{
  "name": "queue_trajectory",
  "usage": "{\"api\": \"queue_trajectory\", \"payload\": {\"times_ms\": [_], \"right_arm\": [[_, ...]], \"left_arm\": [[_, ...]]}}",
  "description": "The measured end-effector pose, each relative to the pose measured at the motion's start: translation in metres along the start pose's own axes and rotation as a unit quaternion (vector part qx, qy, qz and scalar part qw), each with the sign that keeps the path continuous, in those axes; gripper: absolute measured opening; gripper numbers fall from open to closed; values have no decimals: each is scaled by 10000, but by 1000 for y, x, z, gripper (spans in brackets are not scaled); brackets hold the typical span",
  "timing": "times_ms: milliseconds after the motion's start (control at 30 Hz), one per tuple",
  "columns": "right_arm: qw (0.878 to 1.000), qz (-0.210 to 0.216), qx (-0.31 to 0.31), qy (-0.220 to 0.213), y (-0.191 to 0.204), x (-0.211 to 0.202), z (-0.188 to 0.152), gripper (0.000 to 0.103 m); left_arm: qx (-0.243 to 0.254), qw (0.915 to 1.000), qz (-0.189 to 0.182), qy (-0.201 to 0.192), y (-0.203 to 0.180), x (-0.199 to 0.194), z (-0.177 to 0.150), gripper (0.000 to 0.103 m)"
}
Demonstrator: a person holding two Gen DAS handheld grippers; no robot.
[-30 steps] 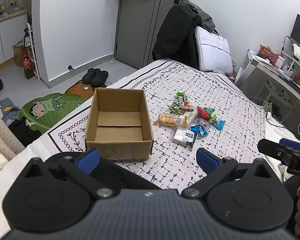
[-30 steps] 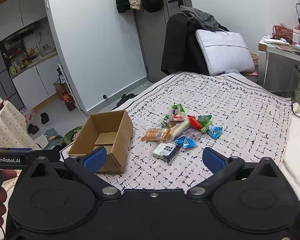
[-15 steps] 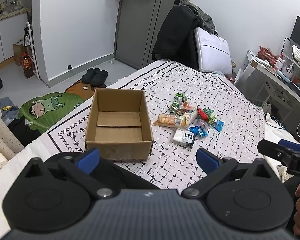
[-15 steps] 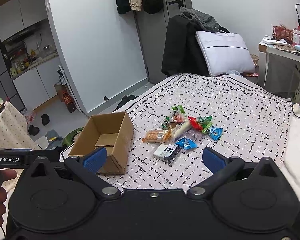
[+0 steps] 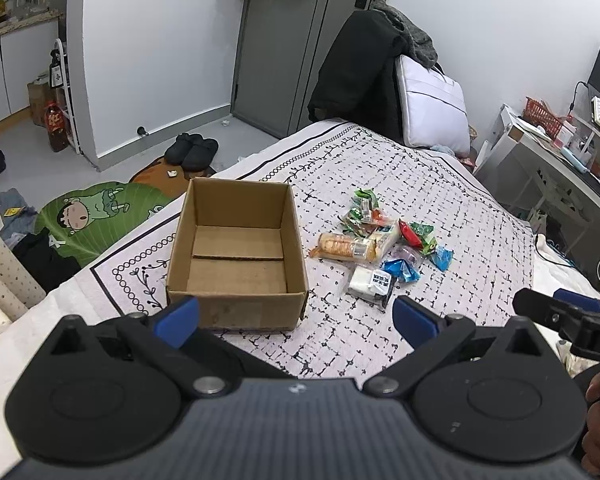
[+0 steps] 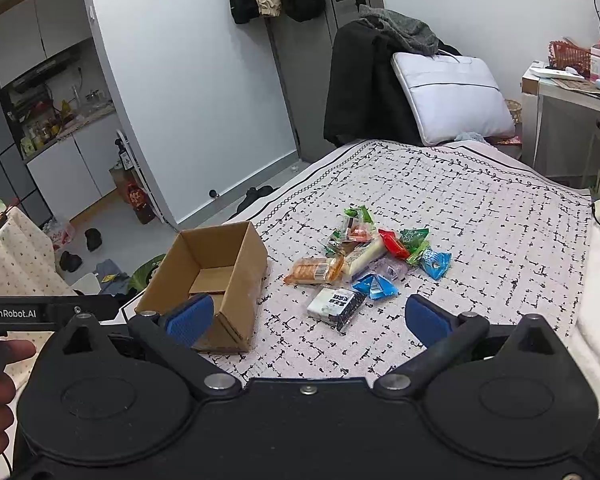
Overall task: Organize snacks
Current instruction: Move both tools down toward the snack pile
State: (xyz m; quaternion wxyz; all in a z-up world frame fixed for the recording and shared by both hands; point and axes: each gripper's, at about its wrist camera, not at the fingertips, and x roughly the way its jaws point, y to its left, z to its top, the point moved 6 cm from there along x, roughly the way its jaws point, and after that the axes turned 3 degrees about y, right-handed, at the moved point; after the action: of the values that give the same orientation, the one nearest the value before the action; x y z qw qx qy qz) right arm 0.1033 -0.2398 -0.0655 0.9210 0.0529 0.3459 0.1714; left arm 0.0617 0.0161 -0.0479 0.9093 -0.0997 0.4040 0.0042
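Both claws, left claw [image 5: 296, 314] and right claw [image 6: 308, 316], spread wide, empty, above bed [image 5: 480, 240]. Snack packets [image 5: 380, 244] piled just beside empty cardboard box [image 5: 236, 248].

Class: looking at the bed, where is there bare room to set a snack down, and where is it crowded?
Free: inside the cardboard box; the bedspread between the snack pile and the white bag; the strip before the grippers. Crowded: the pile beside the box.
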Motion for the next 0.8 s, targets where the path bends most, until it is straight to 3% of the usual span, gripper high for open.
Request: {"api": "queue_trajectory", "payload": {"times_ms": [800], "right_arm": [[9982,-17,388,463,-63,58,17,97]], "left_arm": [[77,9987,-461,205,-44,65,23,100]]}}
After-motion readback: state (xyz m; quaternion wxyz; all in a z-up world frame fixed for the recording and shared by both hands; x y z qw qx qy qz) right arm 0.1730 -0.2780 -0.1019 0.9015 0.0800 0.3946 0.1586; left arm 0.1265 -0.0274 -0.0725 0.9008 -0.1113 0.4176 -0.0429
